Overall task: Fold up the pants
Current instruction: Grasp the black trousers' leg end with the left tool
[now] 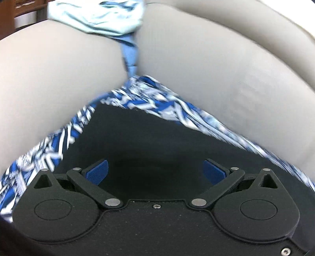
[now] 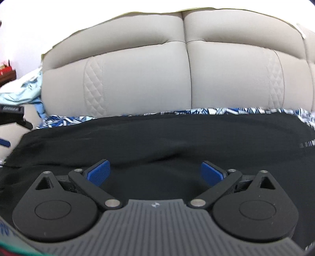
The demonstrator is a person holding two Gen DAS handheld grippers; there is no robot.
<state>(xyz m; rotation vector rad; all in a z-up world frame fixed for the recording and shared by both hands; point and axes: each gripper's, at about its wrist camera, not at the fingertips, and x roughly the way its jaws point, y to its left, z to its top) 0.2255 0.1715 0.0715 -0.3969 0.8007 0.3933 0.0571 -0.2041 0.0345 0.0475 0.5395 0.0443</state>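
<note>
Left wrist view: your left tongs [image 1: 155, 170] stand wide open, blue pads [image 1: 97, 171] well apart, nothing between them. They hover over the black pants [image 1: 141, 137], which lie spread on a blue-and-white patterned cloth [image 1: 155, 100]. That cloth covers the seat of a grey sofa [image 1: 216, 65]. Its patterned edge shows on both sides of the black fabric, running down to the left and the right corners of the frame. Motion blur smears the pattern. A strip of the cloth is tucked into the seam between two cushions. Above it, at the top of the frame, sits a bunched pale blue garment [image 1: 94, 15].

Right wrist view: your right tongs [image 2: 155, 171] are also wide open and empty, pads [image 2: 211, 174] apart, just above the pants [image 2: 167, 137]. Whether the pads touch the fabric, you cannot tell. The pants span nearly the full width of the frame, fairly flat with shallow wrinkles. The patterned cloth [image 2: 216, 111] peeks out along their far edge, against the sofa backrest [image 2: 137, 78]. The pale garment [image 2: 25, 88] lies at far left, beside the backrest. Part of the left tongs [image 2: 11, 118] enters at the left edge, one blue pad visible below it.
</note>
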